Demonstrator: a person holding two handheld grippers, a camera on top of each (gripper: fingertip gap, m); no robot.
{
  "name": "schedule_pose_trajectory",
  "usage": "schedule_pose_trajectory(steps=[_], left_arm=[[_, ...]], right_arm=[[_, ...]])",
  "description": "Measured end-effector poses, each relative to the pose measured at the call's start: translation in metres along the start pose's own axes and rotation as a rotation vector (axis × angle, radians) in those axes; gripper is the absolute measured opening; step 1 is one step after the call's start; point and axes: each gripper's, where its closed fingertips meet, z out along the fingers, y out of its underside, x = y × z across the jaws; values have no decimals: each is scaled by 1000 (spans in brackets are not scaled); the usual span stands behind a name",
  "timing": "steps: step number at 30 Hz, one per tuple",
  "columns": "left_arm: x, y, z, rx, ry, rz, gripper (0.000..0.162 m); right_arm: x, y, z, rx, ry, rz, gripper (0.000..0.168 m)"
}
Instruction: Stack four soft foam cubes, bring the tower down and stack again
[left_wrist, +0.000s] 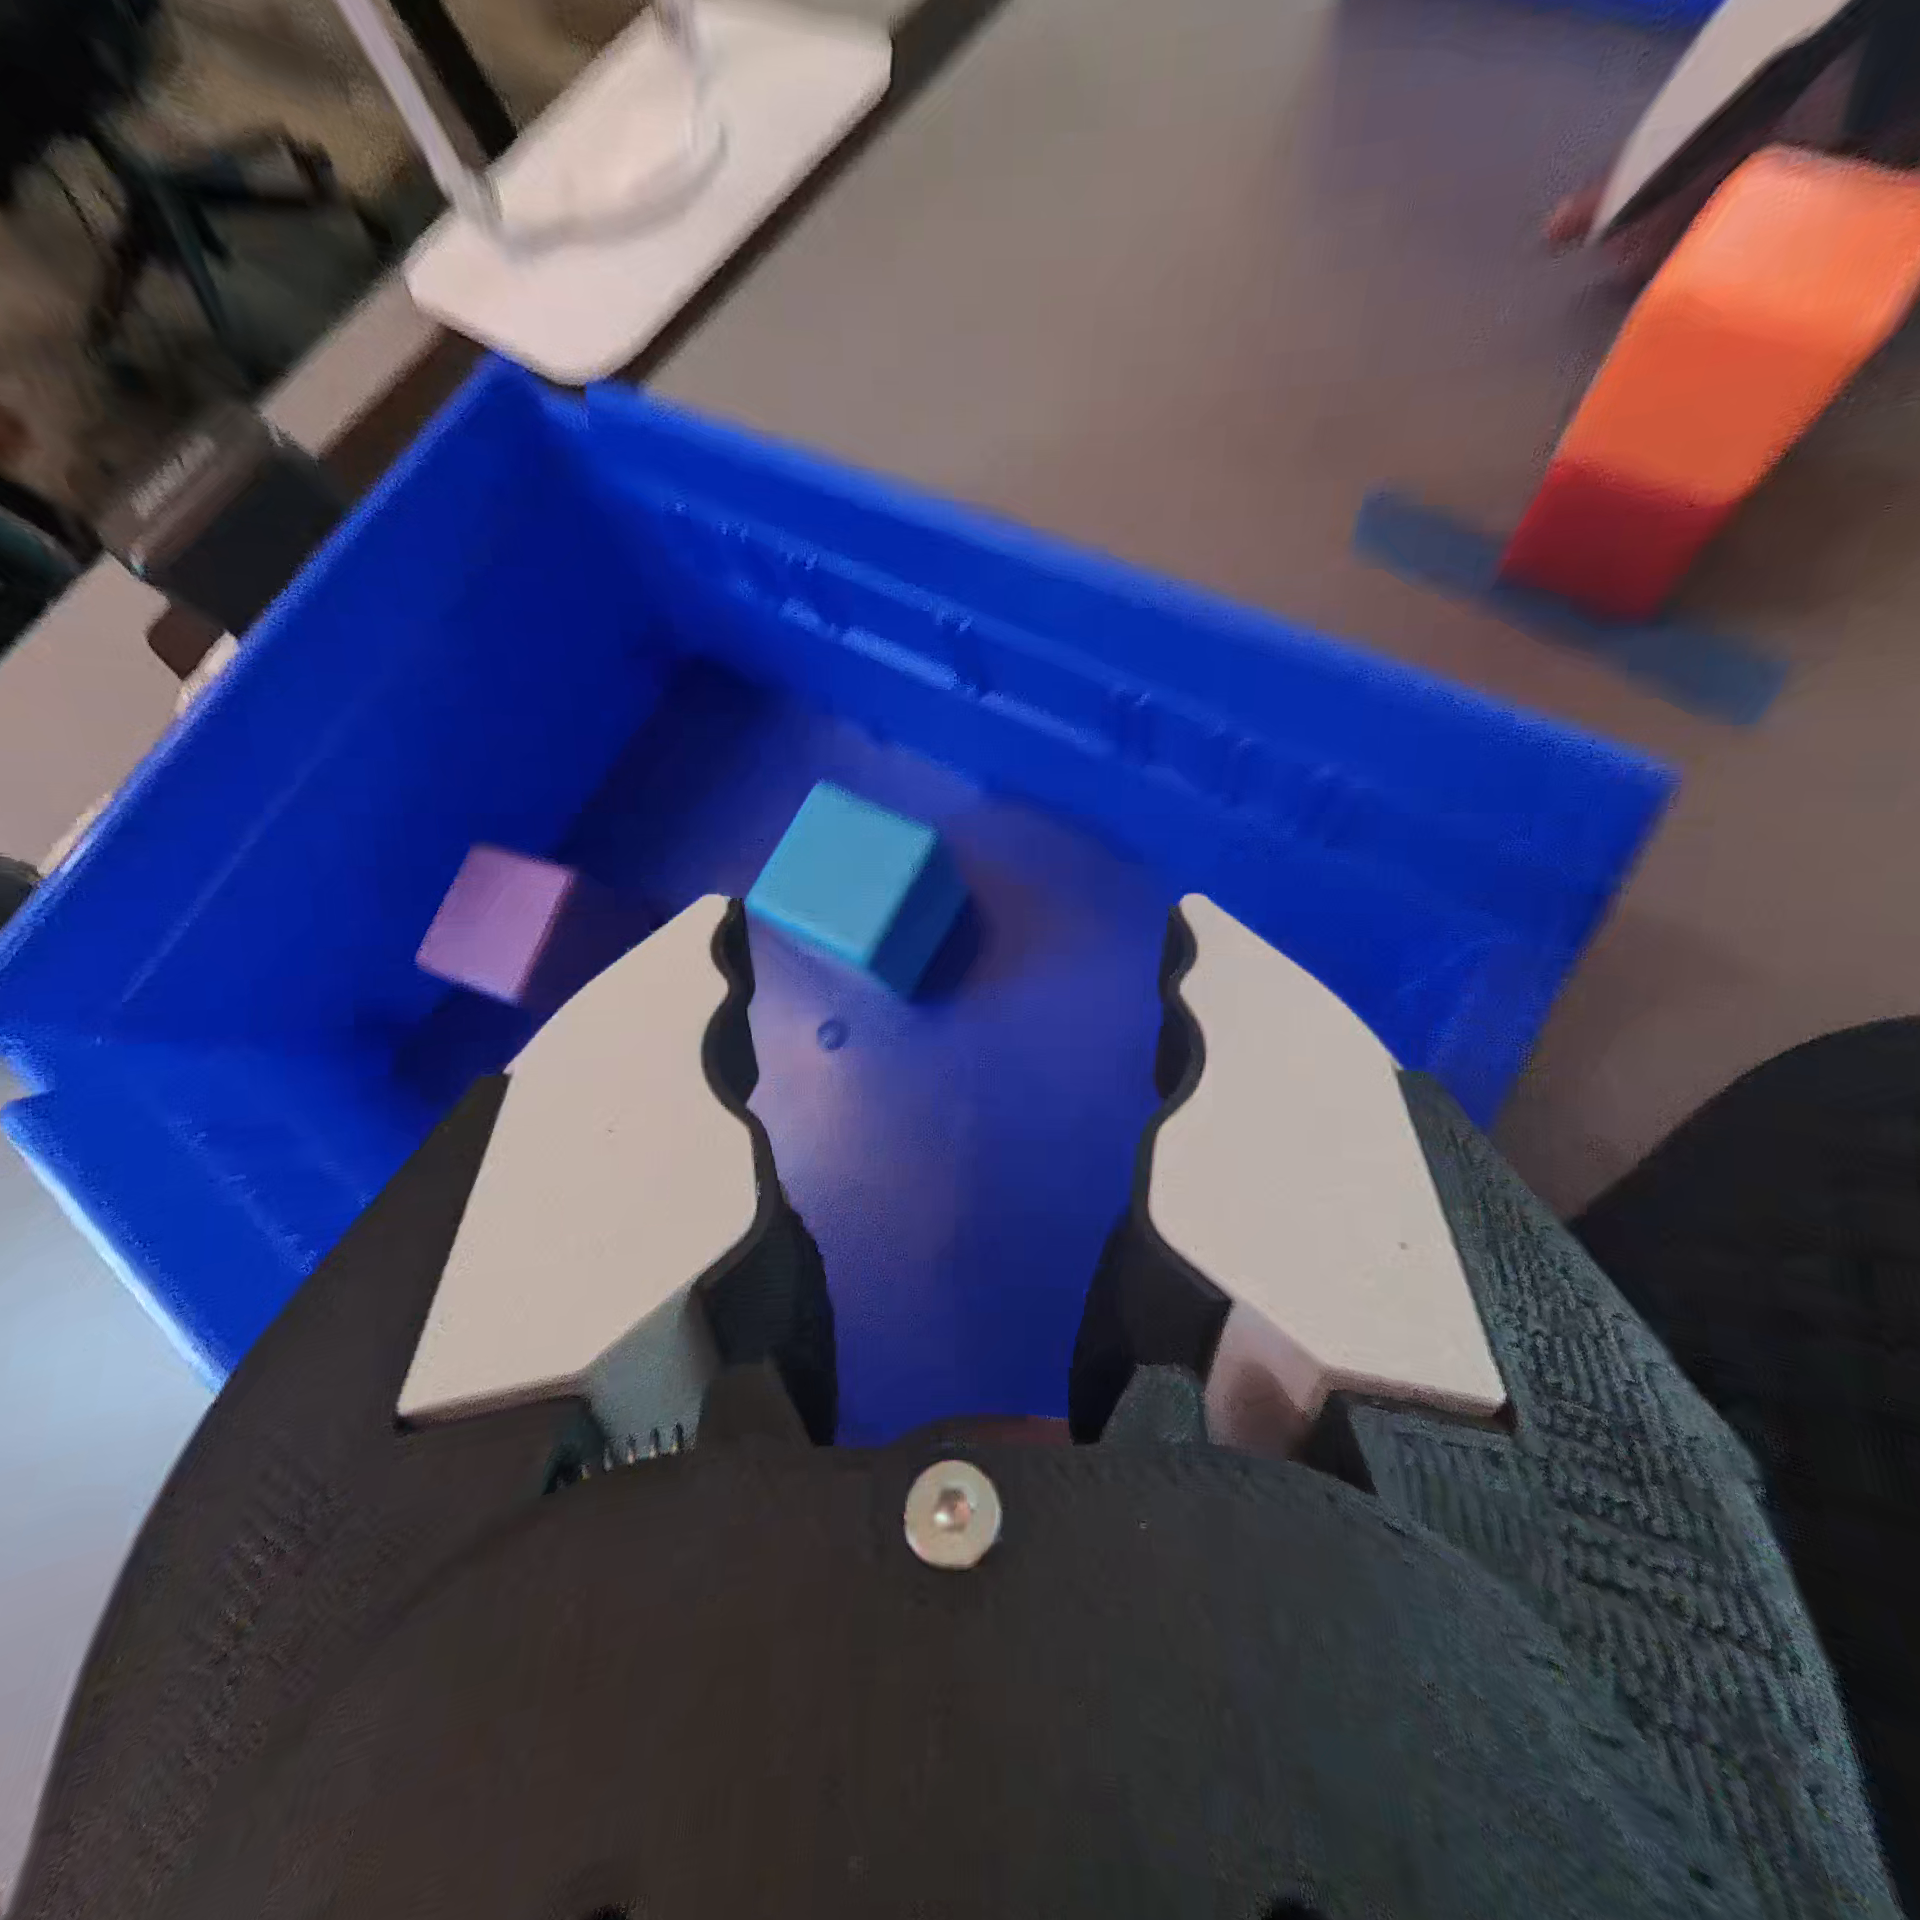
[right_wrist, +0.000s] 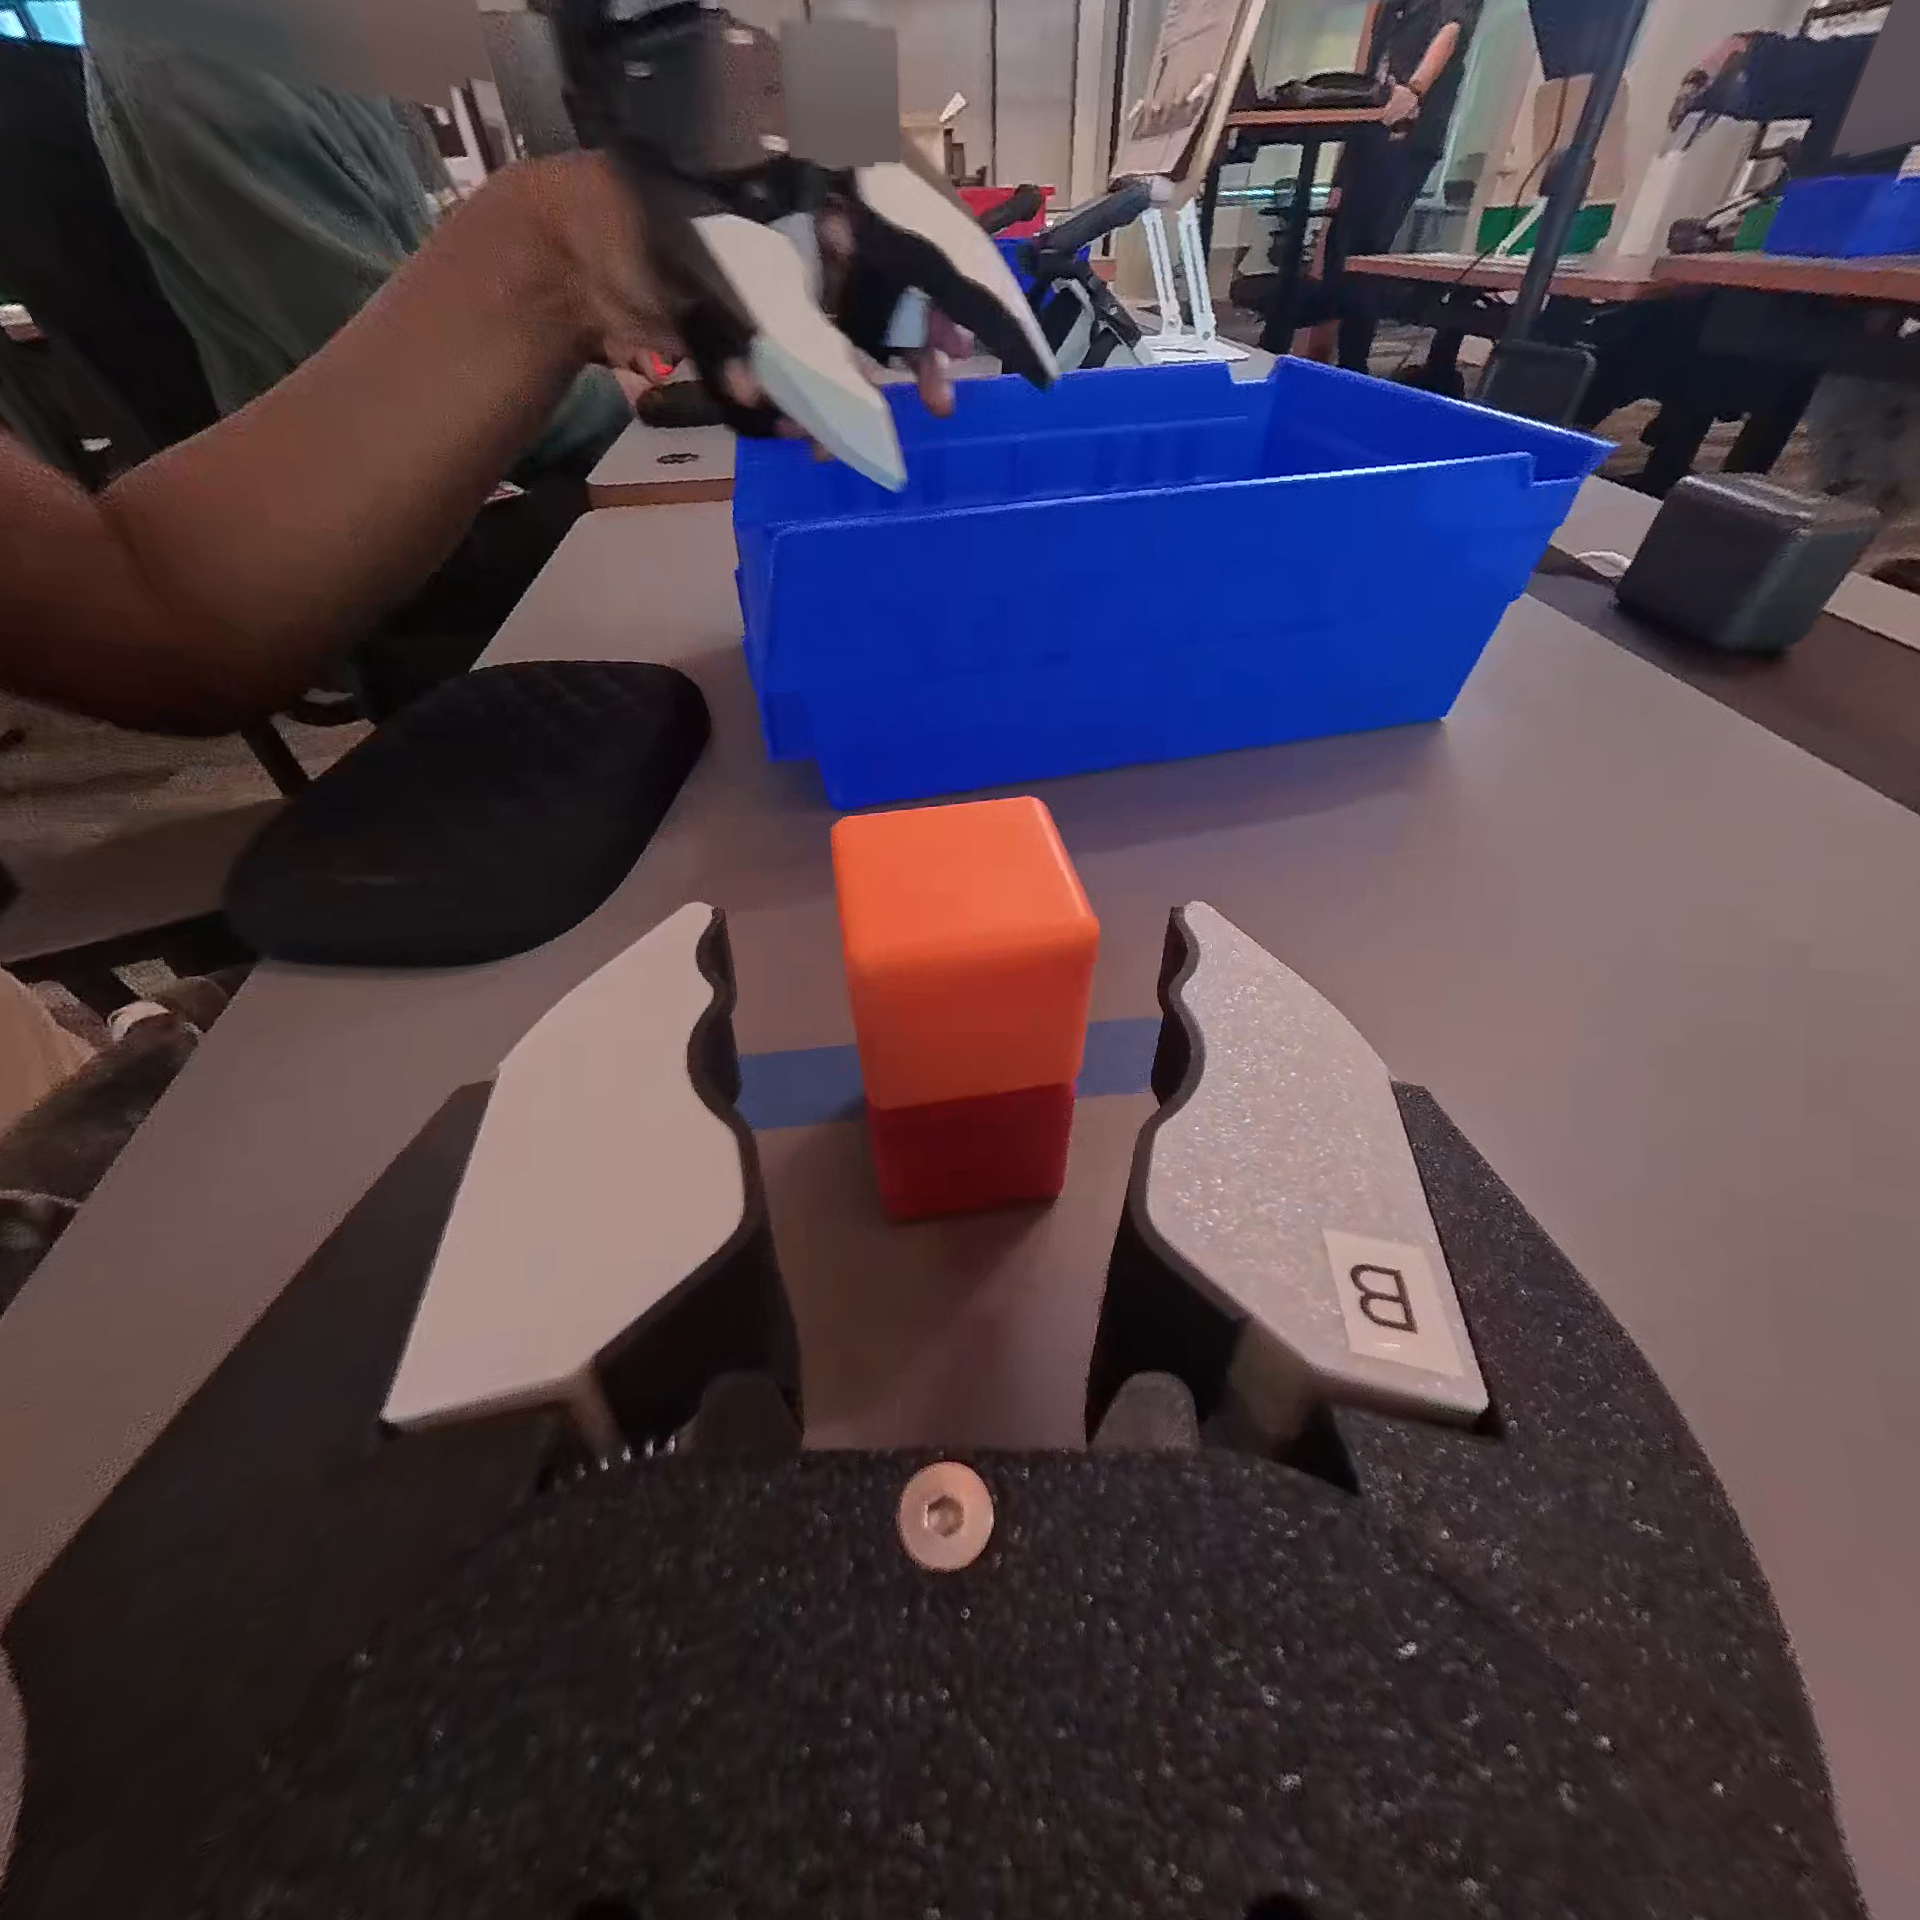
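Grey table (right_wrist: 1455, 987) carries a blue bin (right_wrist: 1122, 644) and a strip of blue tape (right_wrist: 800, 1086). Left gripper (left_wrist: 951, 914) hangs over the bin, jaws wide and empty; a light blue cube (left_wrist: 857, 883) lies on the bin floor just beyond its tips, a purple cube (left_wrist: 499, 920) farther left. Right gripper (right_wrist: 940, 920) is also spread wide, holding nothing. Between its fingers, untouched, an orange cube (right_wrist: 966, 956) sits on a red cube (right_wrist: 971, 1148).

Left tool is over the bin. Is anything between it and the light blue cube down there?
Nothing visible. The left tool is open above the blue bin, and the light blue cube lies uncovered on the bin floor. The purple cube sits apart, off to one side.
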Motion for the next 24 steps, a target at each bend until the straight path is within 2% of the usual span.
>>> schedule_pose_trajectory(steps=[2,4,10,17,20,24], left_arm=[[-10,11,15,-88,58,8,75],[-15,11,30,-101,112,35,75],[-32,40,61,-293,153,194,71],[-32,43,74,-261,183,218,67],[-30,41,75,-231,195,204,61],[-30,42,77,-219,204,196,52]], right_arm=[[-1,2,2,-15,-2,-14,79],[-1,1,4,-13,-5,-20,78],[0,5,6,-46,-2,-43,68],[-1,7,9,-63,-17,-50,67],[1,5,7,-46,-16,-46,67],[3,7,6,-59,-4,-60,56]])
